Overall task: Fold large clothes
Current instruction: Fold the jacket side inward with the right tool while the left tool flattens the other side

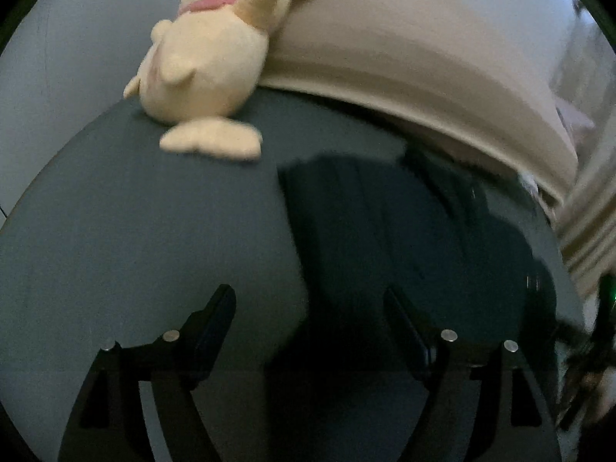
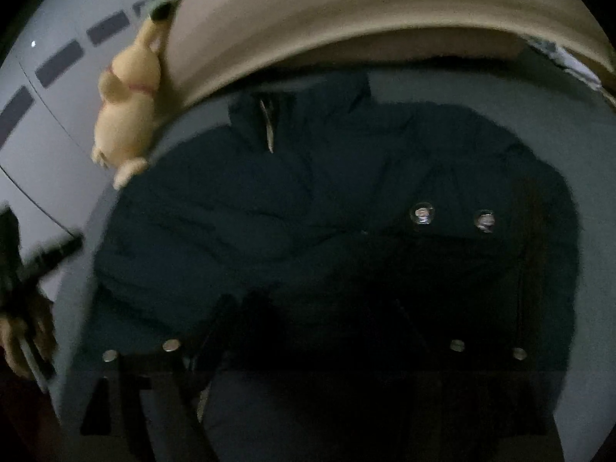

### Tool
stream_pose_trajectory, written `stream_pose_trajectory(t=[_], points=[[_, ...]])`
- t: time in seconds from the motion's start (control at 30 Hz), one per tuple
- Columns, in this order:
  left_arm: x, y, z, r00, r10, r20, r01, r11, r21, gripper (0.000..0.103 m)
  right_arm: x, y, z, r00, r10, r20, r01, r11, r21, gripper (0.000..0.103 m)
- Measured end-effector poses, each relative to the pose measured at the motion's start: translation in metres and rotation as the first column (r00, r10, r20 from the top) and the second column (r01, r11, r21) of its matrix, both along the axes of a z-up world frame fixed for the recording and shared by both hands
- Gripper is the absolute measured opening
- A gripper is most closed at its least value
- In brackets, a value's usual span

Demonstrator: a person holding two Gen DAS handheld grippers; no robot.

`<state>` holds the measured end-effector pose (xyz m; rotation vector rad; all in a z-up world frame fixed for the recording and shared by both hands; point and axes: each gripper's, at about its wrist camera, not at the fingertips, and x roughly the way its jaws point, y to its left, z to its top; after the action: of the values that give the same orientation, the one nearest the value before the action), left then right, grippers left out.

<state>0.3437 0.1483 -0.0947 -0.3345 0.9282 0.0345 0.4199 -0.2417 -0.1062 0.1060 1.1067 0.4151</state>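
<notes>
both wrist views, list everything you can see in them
jacket: one, dark navy, spread on the bed
bedsheet: one, grey-blue, under the jacket
plush toy: one, cream yellow with red cheek, at the bed's far corner against the headboard
headboard: one, beige, padded, along the bed's far edge
left hand-held gripper: black, open, over the sheet beside the jacket
right hand-held gripper: black, open, over the jacket
hand: one, holding the left hand-held gripper

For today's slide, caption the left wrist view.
Open fingers hover over a dark jacket on a bed, beside a plush toy.
</notes>
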Motion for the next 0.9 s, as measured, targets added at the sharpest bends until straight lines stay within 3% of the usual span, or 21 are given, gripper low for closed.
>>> stream_pose_trajectory(t=[0.17, 0.27, 0.4, 0.53, 0.63, 0.9], points=[[-0.056, -0.016, 0.001, 0.999, -0.033, -0.013, 0.034, 0.999, 0.038, 0.080, -0.063, -0.032, 0.043, 0.998, -0.003, 0.057, 0.000, 0.998, 0.068, 0.087], [-0.098, -0.019, 0.008, 0.998, -0.057, 0.008, 0.057, 0.998, 0.034, 0.080, -0.115, -0.077, 0.052, 0.998, -0.052, 0.044, 0.047, 0.993, 0.108, 0.090], [-0.160, -0.017, 0.001, 0.998, -0.056, -0.028, 0.057, 0.998, 0.040, 0.080, -0.183, -0.141, 0.036, 0.983, -0.181, -0.020, 0.182, 0.974, 0.137, 0.090], [-0.213, -0.014, -0.014, 0.995, -0.029, -0.095, 0.029, 1.000, -0.005, 0.080, -0.250, -0.199, 0.001, 0.939, -0.309, -0.150, 0.336, 0.918, 0.211, 0.090], [-0.239, -0.018, -0.023, 0.992, -0.012, -0.129, 0.004, 0.998, -0.055, 0.080, -0.281, -0.208, -0.017, 0.927, -0.311, -0.209, 0.362, 0.888, 0.285, 0.090], [-0.277, -0.045, -0.021, 0.991, -0.055, -0.125, 0.036, 0.988, -0.149, 0.080, -0.306, -0.183, -0.024, 0.954, -0.199, -0.222, 0.281, 0.849, 0.448, 0.090]])
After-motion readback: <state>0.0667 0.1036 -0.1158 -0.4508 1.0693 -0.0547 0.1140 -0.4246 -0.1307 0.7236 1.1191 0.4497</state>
